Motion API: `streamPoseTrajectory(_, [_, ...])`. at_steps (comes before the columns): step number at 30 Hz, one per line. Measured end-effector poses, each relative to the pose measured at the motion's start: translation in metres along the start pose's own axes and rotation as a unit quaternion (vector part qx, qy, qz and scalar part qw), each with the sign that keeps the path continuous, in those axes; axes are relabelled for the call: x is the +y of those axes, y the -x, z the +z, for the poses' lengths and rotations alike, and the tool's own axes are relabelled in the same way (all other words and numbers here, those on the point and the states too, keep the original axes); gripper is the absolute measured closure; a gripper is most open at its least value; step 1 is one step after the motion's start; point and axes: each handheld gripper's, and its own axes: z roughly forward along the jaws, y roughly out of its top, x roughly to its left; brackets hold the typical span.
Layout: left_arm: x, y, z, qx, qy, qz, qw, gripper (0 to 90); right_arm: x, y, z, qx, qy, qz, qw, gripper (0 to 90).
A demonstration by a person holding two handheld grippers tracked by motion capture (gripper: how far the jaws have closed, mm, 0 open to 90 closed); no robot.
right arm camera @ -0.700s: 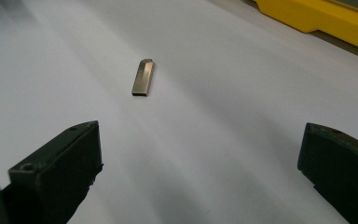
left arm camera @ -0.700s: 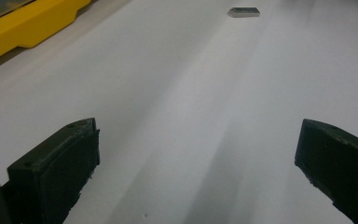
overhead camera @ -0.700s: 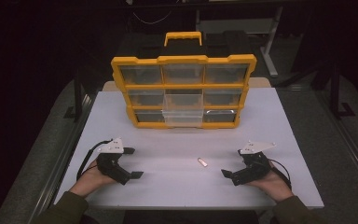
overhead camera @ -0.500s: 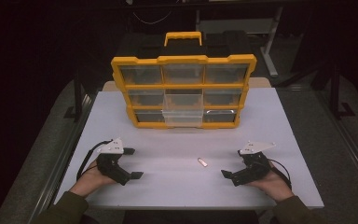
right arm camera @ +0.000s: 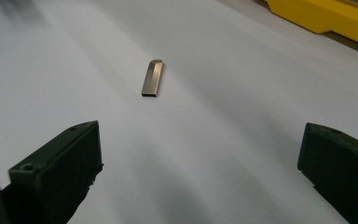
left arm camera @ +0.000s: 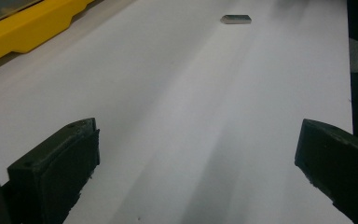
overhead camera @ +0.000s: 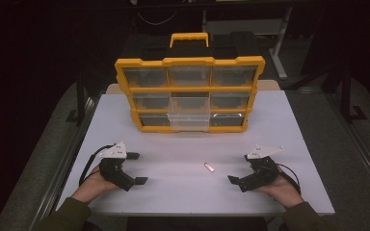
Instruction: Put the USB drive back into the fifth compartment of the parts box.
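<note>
Both claws, left [overhead camera: 136,168] and right [overhead camera: 241,169], gape empty; yellow organizer [overhead camera: 190,94] drawers look clear, contents indiscernible.

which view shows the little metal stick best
The right gripper view: the metal stick lies close ahead, its flat tapered shape clear. The left gripper view shows it small and far off near the top edge. The high view shows a tiny sliver on the table, apart from both hands.

The white table [overhead camera: 289,125] is evenly and brightly lit, apparently from overhead, against a near-black background, with soft shadows under the yellow organizer [overhead camera: 190,94], while both gripper views render the near black jaws slightly soft and the far tabletop blurred and dimmer.
</note>
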Motion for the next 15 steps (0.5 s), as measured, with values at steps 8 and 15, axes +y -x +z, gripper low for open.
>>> streamPoseTrajectory(8, [0.0001, -0.0003, -0.0002, -0.001, 0.003, -0.002, 1.0, 0.0, 0.007, 0.0001, 0.0011, 0.011, 0.006, -0.005, 0.9999, 0.0])
streamPoseTrajectory(15, [0.0006, -0.0002, -0.0004, 0.001, 0.005, -0.002, 1.0, 0.0, 0.009, 0.0004, 0.0016, 0.018, 0.01, -0.001, 0.9998, 0.0])
